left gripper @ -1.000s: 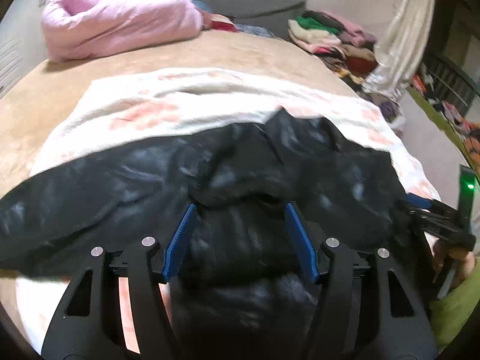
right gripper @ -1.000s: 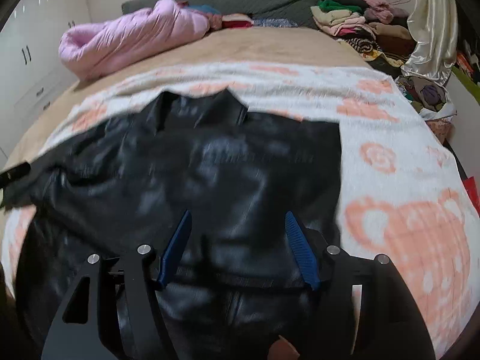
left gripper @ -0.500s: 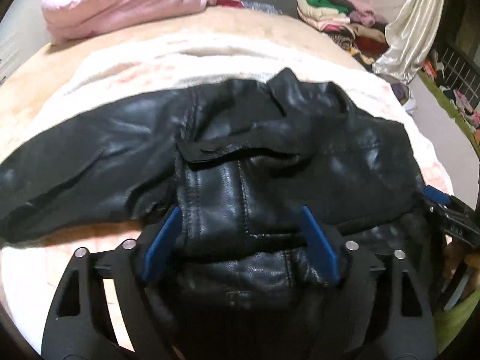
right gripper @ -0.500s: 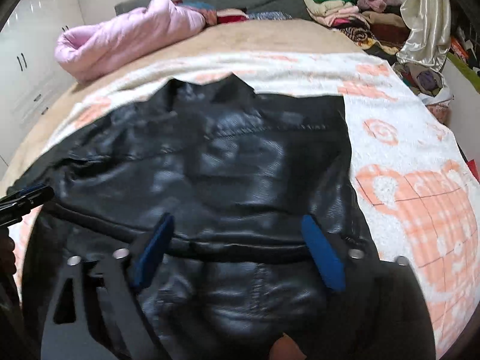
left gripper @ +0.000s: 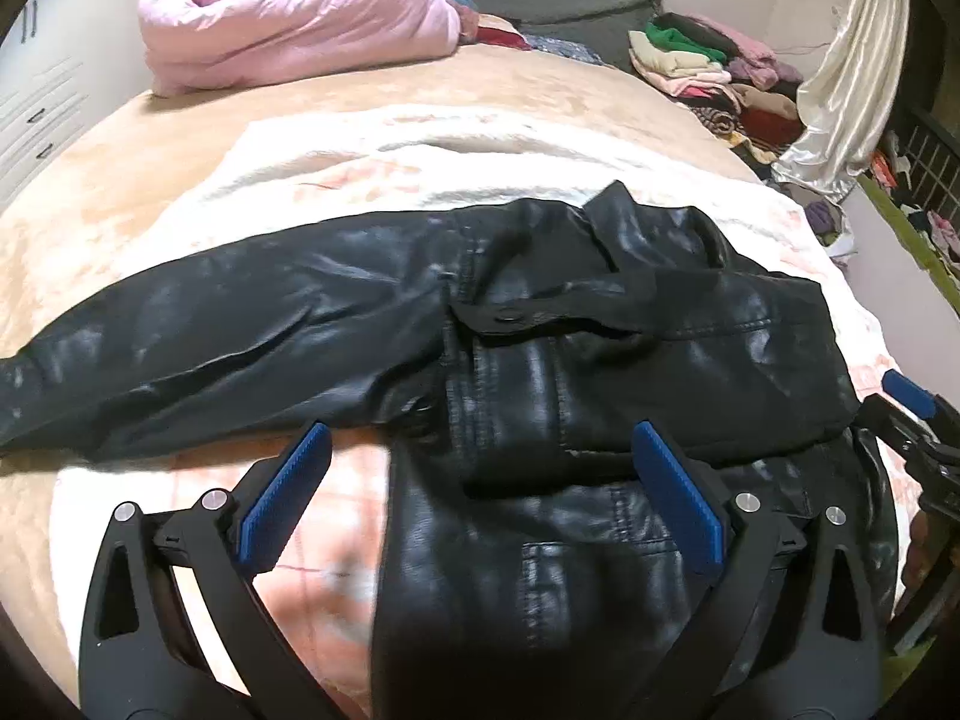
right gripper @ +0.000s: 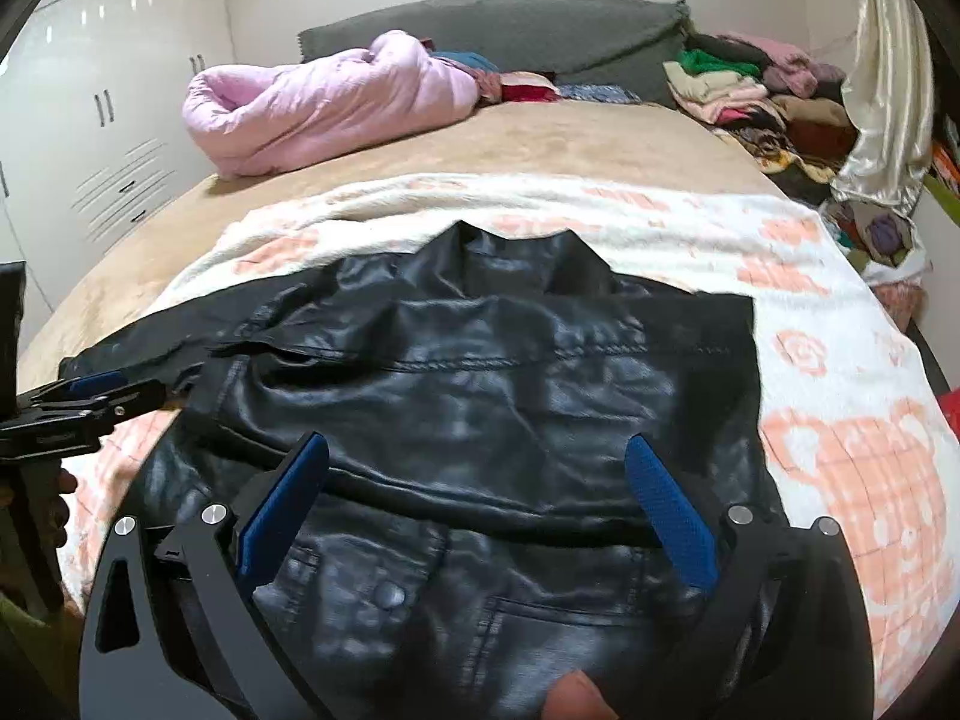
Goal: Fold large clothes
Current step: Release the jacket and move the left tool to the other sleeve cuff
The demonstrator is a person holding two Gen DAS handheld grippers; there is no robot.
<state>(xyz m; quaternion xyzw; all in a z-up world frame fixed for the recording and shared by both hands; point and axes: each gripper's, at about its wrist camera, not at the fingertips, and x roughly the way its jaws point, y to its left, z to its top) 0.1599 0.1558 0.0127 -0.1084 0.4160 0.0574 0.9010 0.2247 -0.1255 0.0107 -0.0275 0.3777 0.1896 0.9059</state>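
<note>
A black leather jacket [left gripper: 540, 360] lies spread on a white and orange patterned blanket [left gripper: 390, 174] on the bed. One sleeve [left gripper: 210, 336] stretches out to the left. The jacket also fills the middle of the right wrist view [right gripper: 480, 396]. My left gripper [left gripper: 477, 456] is open above the jacket's lower left part, holding nothing. My right gripper [right gripper: 474, 468] is open above the jacket's lower body, holding nothing. The right gripper shows at the right edge of the left wrist view [left gripper: 912, 420]. The left gripper shows at the left edge of the right wrist view [right gripper: 90, 402].
A rolled pink quilt [left gripper: 288, 24] lies at the head of the bed by a grey headboard [right gripper: 510, 24]. A pile of folded clothes [right gripper: 750, 84] and a cream curtain [right gripper: 888, 78] stand at the back right. White wardrobe doors [right gripper: 108, 120] are on the left.
Both grippers have drawn back and up from the jacket, so more of the bed shows. The jacket now lies still, with its sleeve stretched out to the left.
</note>
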